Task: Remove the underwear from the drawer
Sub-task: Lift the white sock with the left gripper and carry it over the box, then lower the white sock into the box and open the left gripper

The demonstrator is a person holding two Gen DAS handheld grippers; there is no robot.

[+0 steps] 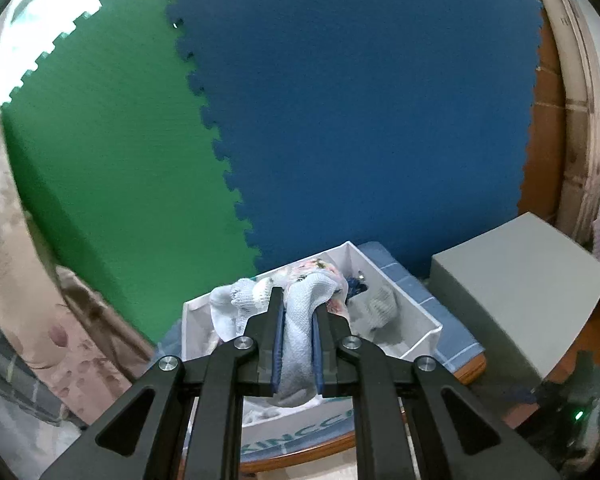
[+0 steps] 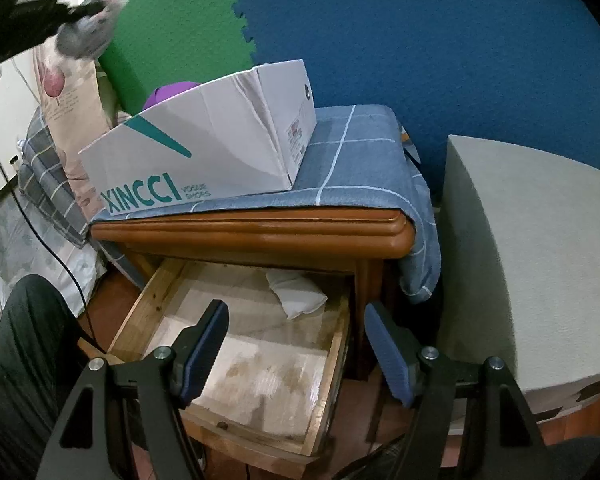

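**Left gripper clamped on underwear above the box, right gripper wide over the drawer**

Left gripper [image 1: 297, 312] is pinched tight on a pale knitted piece of underwear [image 1: 298, 344], which bulges out past both blue pads and hangs below them. Just beyond my fingertips sits the white shoe box [image 1: 400, 292], with more crumpled garments [image 1: 376, 304] heaped inside — a floral one among them. The box rests on a blue checked cloth [image 2: 352, 164] draped over the wooden nightstand [image 2: 260, 232].

My right gripper [image 2: 296, 316] stands spread apart with nothing between its pads, poised over the pulled-out drawer [image 2: 324, 384]. One folded white piece [image 2: 298, 292] lies at the drawer's back, under the stand's overhanging top; the rest of the paper-lined floor shows bare. From this side my left gripper [image 2: 40, 16] appears at upper left, its bundle [image 2: 88, 28] blurred.

Around us — a grey block [image 2: 532, 264] close on the right of the nightstand, green [image 1: 112, 152] and blue foam mats [image 1: 360, 120] against the wall behind, pillows [image 2: 56, 160] and a dark-trousered knee [image 2: 24, 344] to the left.
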